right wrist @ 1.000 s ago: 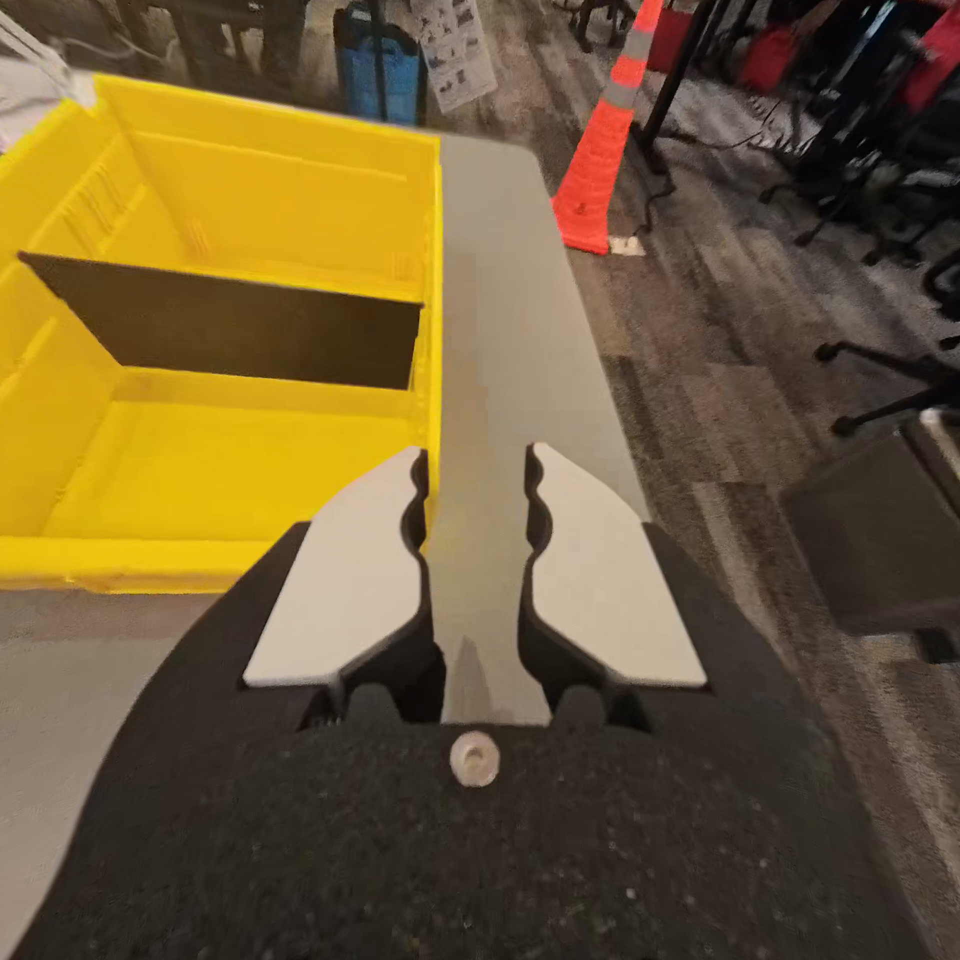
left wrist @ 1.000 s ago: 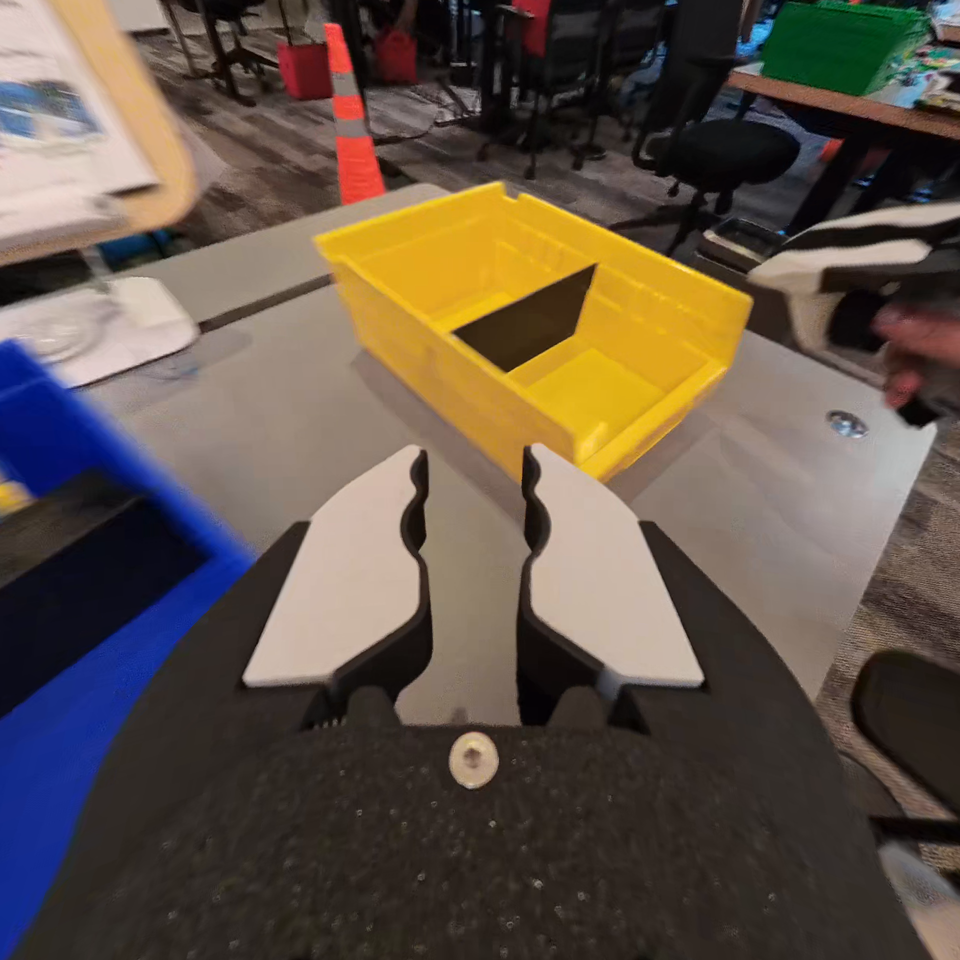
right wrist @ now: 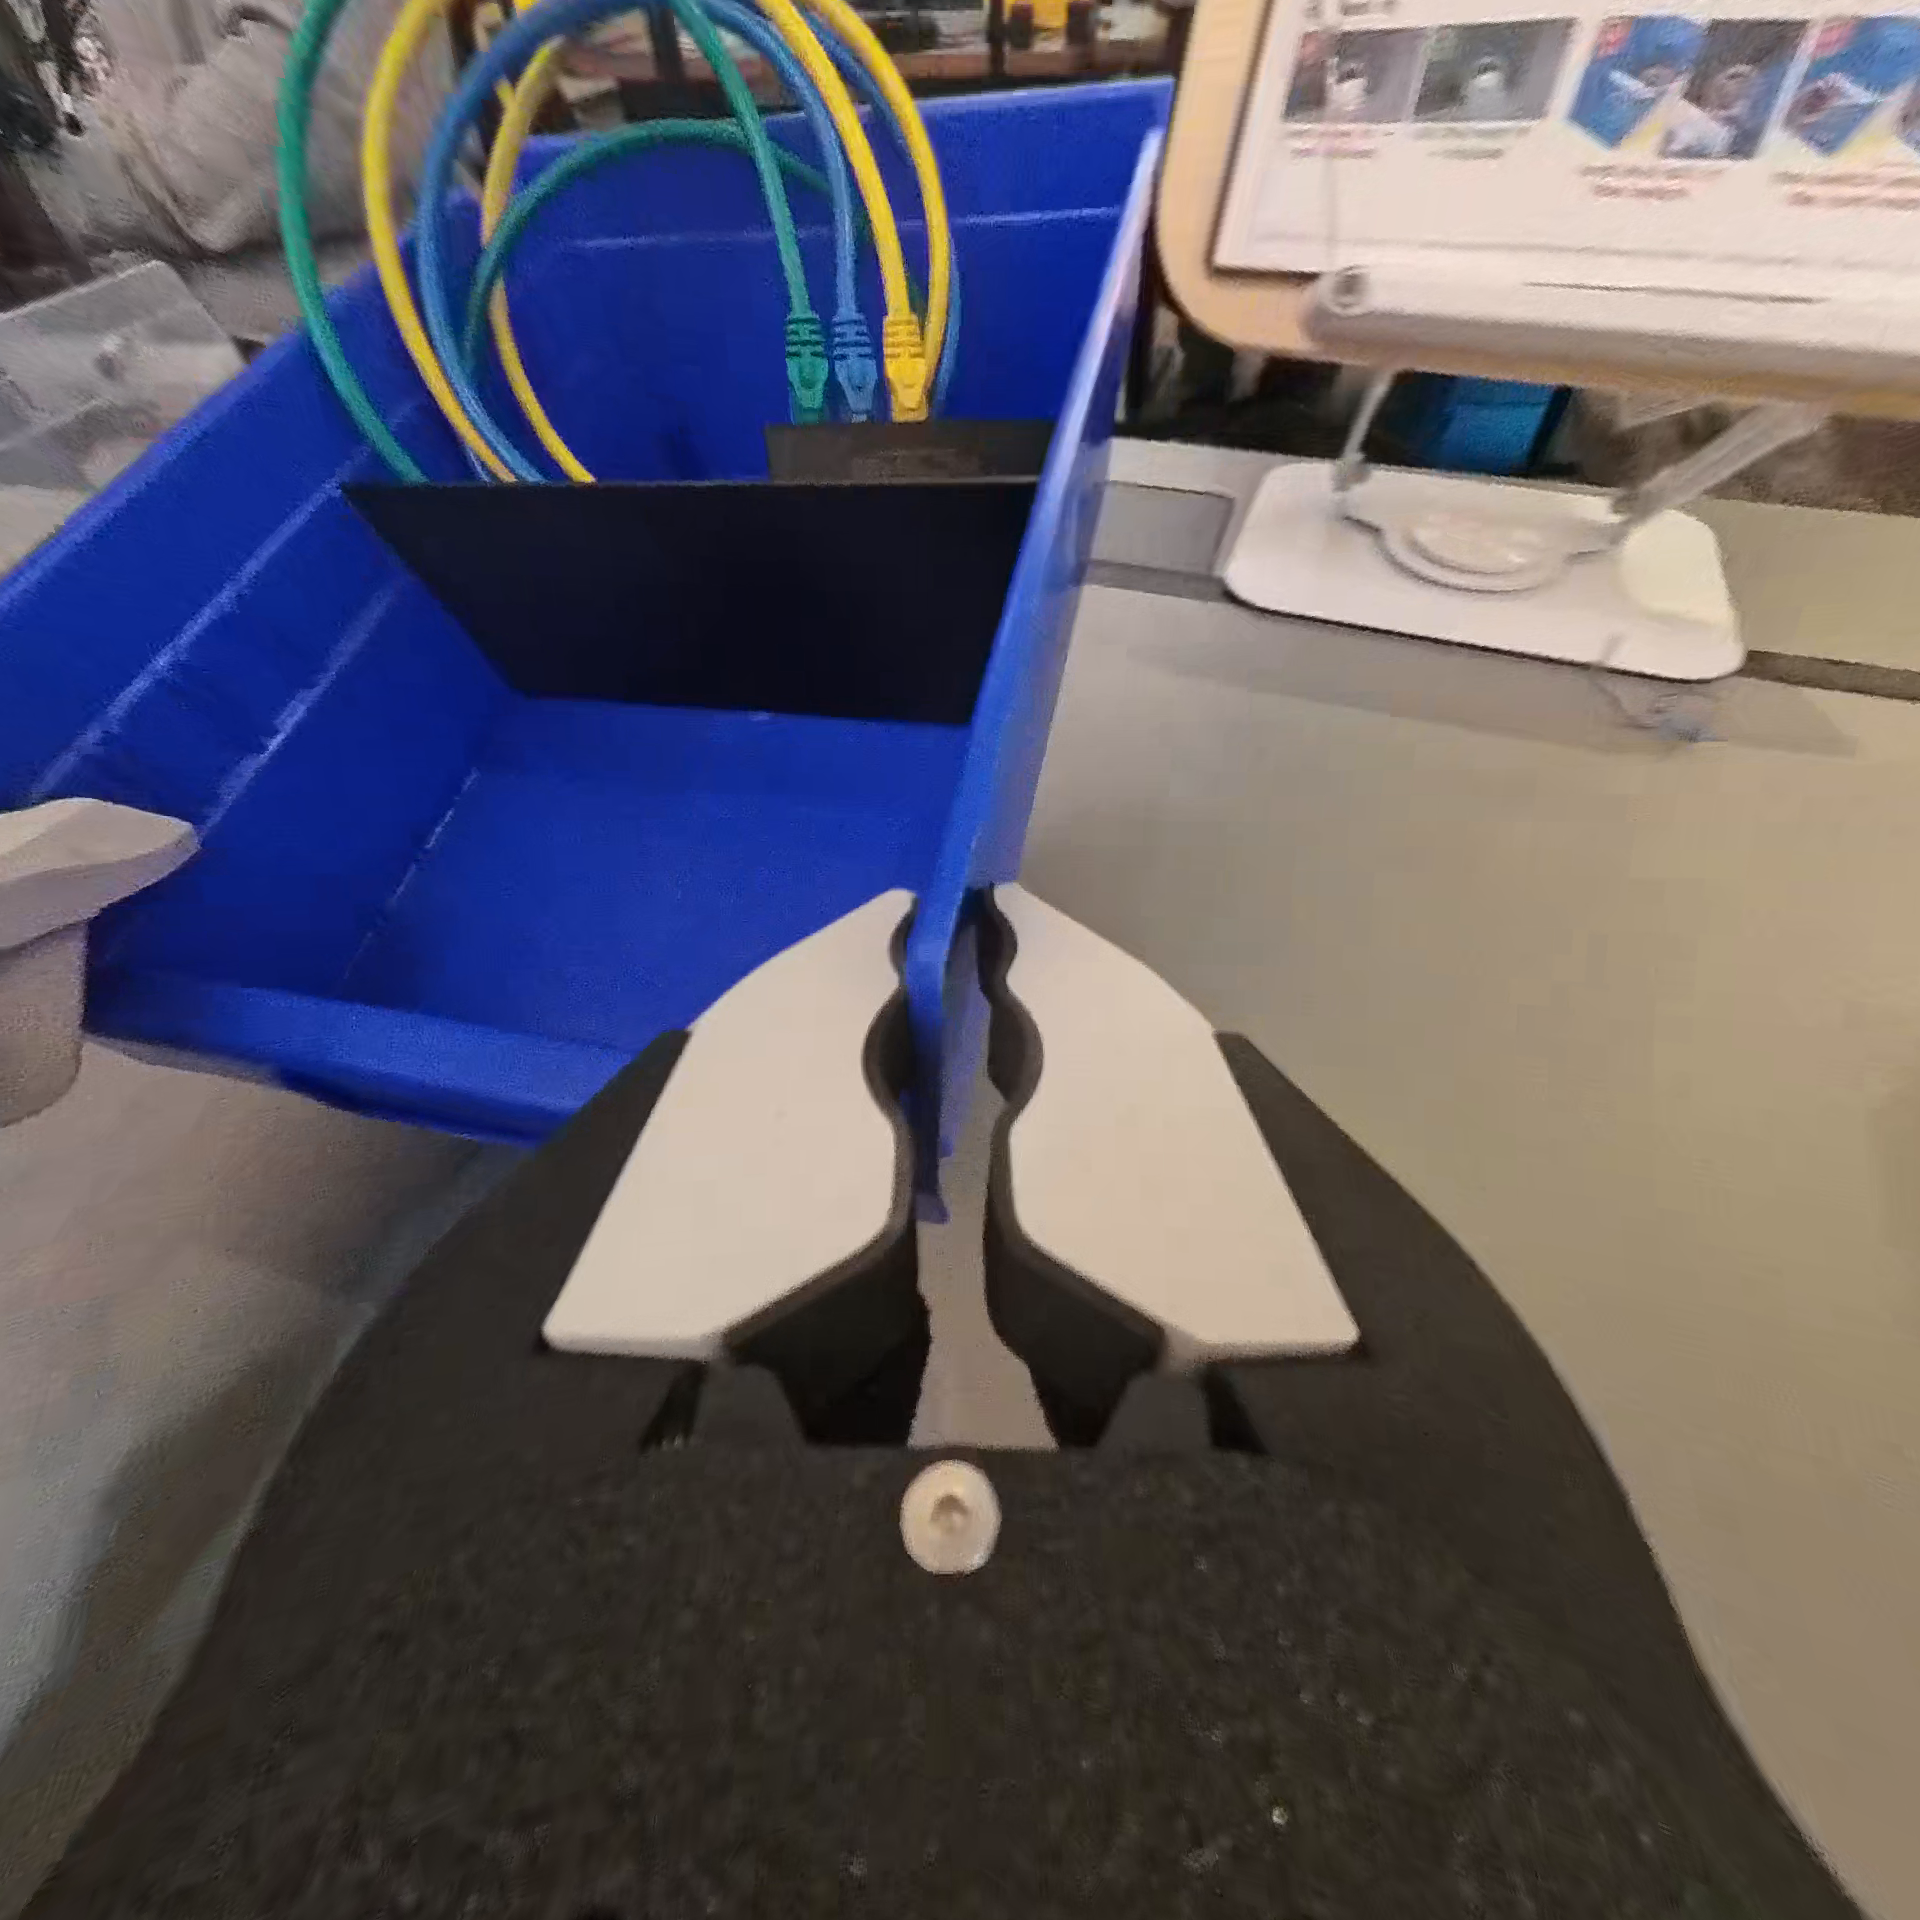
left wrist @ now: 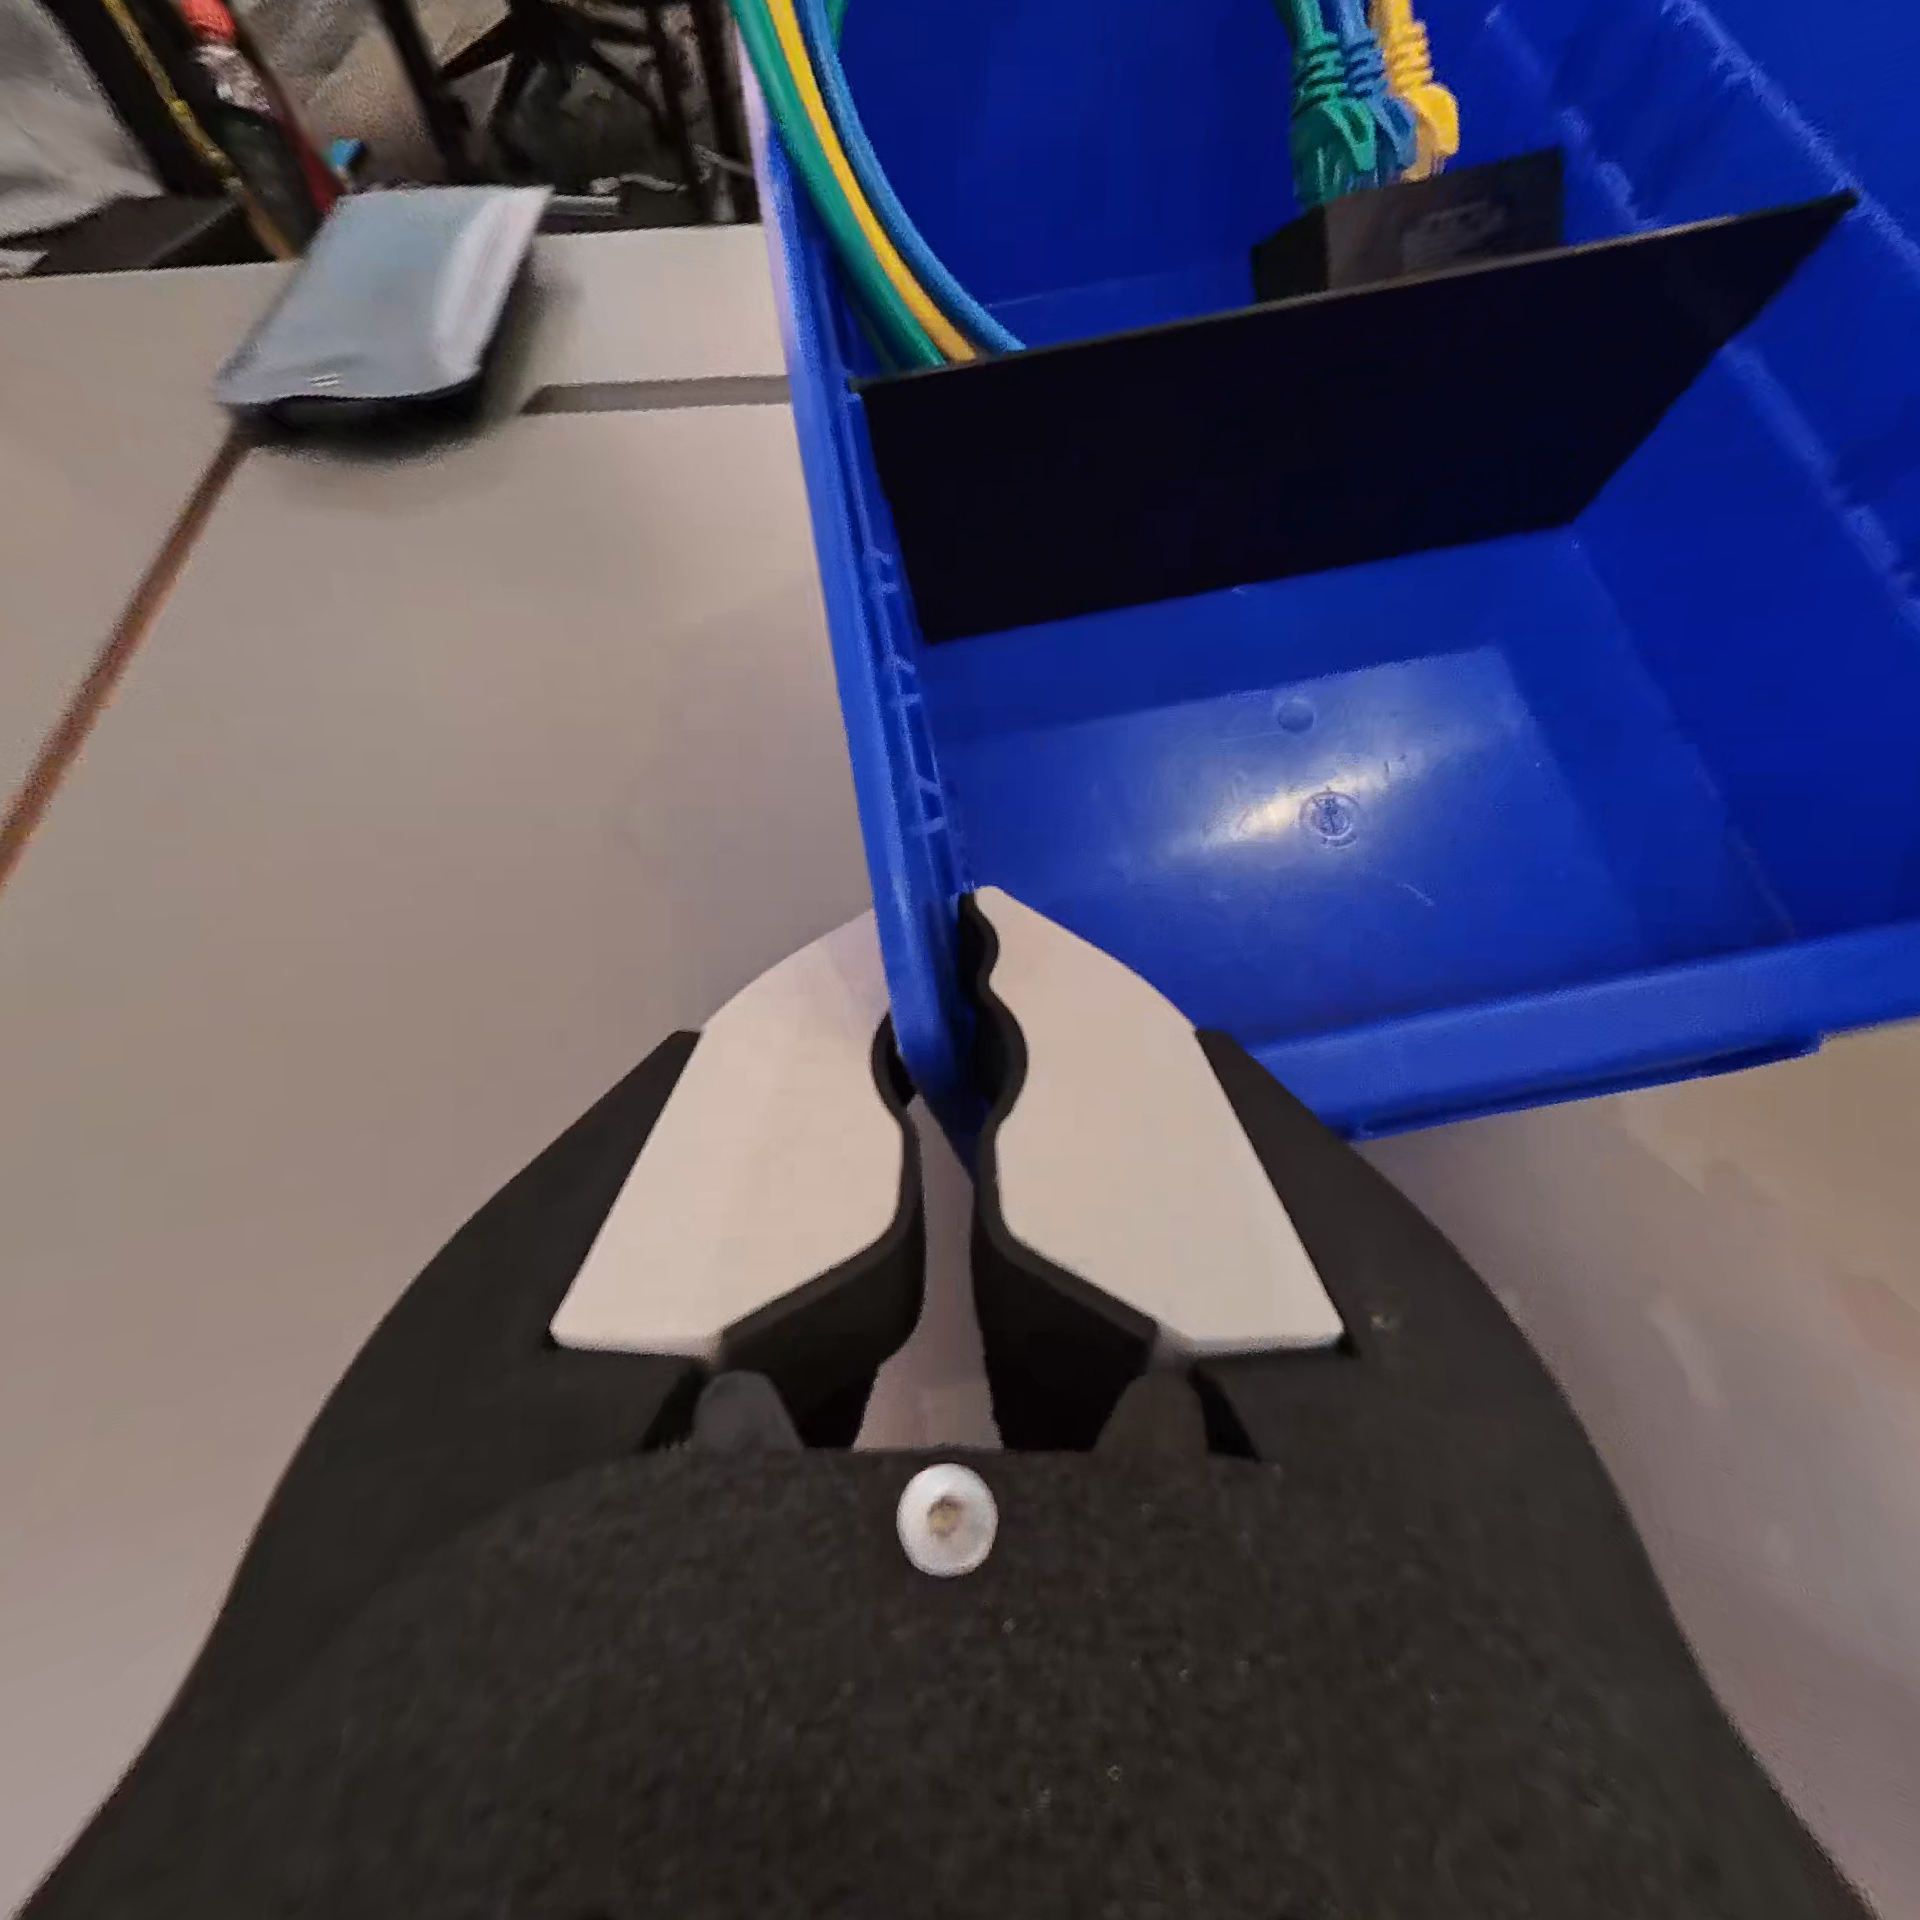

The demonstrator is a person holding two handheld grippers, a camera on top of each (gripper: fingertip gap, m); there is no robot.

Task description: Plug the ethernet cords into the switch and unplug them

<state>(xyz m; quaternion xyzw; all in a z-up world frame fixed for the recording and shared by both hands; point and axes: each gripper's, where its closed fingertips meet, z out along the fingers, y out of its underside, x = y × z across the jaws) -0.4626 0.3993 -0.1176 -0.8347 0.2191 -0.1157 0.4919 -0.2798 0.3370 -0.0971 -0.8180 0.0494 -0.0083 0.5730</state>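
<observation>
Left gripper (left wrist: 935, 997) fingers pinch the blue plastic bin's (left wrist: 1558, 1049) near-left wall; right gripper (right wrist: 951, 987) fingers pinch its near-right wall, both level.

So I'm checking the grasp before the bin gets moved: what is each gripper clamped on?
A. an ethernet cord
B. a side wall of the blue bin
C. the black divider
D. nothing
B: the left gripper and right gripper each pinch a side wall of the blue bin.

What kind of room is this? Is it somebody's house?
Probably not a house; it looks like a workroom or lab. A blue bin holding coloured network cables sits on a grey folding table, beside an instruction sheet on a stand.
</observation>
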